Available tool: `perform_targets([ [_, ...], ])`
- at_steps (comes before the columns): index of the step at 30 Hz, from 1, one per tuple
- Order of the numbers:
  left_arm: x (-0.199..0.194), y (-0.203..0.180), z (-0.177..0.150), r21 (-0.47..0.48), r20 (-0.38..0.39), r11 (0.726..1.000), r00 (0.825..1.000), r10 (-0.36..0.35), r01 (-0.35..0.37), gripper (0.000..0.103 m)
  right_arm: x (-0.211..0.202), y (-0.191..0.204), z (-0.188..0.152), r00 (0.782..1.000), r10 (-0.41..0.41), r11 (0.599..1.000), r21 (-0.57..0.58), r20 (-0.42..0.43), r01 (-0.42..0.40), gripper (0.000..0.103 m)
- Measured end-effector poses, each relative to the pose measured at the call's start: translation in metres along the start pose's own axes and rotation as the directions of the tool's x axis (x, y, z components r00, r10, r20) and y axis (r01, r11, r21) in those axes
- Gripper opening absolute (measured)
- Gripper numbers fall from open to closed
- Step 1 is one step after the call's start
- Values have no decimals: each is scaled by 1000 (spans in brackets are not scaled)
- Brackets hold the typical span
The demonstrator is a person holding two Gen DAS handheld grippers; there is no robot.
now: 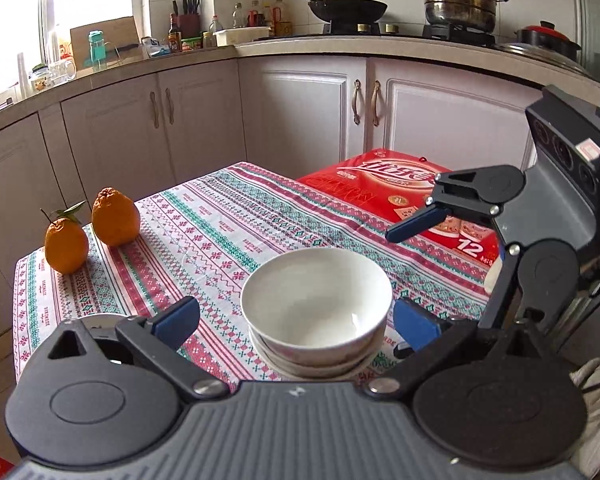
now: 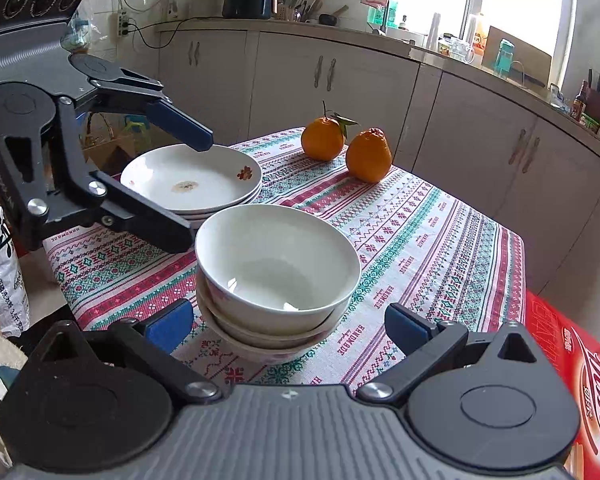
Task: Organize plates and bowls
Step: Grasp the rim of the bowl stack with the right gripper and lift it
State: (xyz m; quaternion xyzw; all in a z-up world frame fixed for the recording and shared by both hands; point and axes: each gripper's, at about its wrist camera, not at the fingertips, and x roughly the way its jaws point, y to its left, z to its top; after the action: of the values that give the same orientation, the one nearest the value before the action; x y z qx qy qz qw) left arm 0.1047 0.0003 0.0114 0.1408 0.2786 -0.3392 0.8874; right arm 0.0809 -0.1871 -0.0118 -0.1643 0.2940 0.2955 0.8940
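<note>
On the patterned tablecloth [image 1: 220,240], seen from the left wrist cam, a stack of white bowls [image 1: 316,308] sits right between the blue pads of the left gripper [image 1: 296,320], whose jaws are spread wide and touching nothing. The right gripper [image 1: 404,264] pokes in from the right, also gaping, with a red box [image 1: 380,188] behind it and two oranges [image 1: 88,232] off at the far left corner.

Over on the right wrist cam, same bowl stack [image 2: 276,272] sits between the right gripper's [image 2: 288,324] wide-open pads, not pinched. Just behind it is a stack of plates [image 2: 192,180], and the left gripper [image 2: 192,188] hangs open around the plates' near-left side.
</note>
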Motion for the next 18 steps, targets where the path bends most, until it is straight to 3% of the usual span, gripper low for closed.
perform_targets([
  [6,3,-10,-23,42,-36,999,999,15,-14,102,2,4,-7,999,-3,999,-41,-48,1,103],
  [18,39,-5,-40,142,-143,989,989,-30,50,102,28,-9,-16,990,40,994,-98,-138,-54,103],
])
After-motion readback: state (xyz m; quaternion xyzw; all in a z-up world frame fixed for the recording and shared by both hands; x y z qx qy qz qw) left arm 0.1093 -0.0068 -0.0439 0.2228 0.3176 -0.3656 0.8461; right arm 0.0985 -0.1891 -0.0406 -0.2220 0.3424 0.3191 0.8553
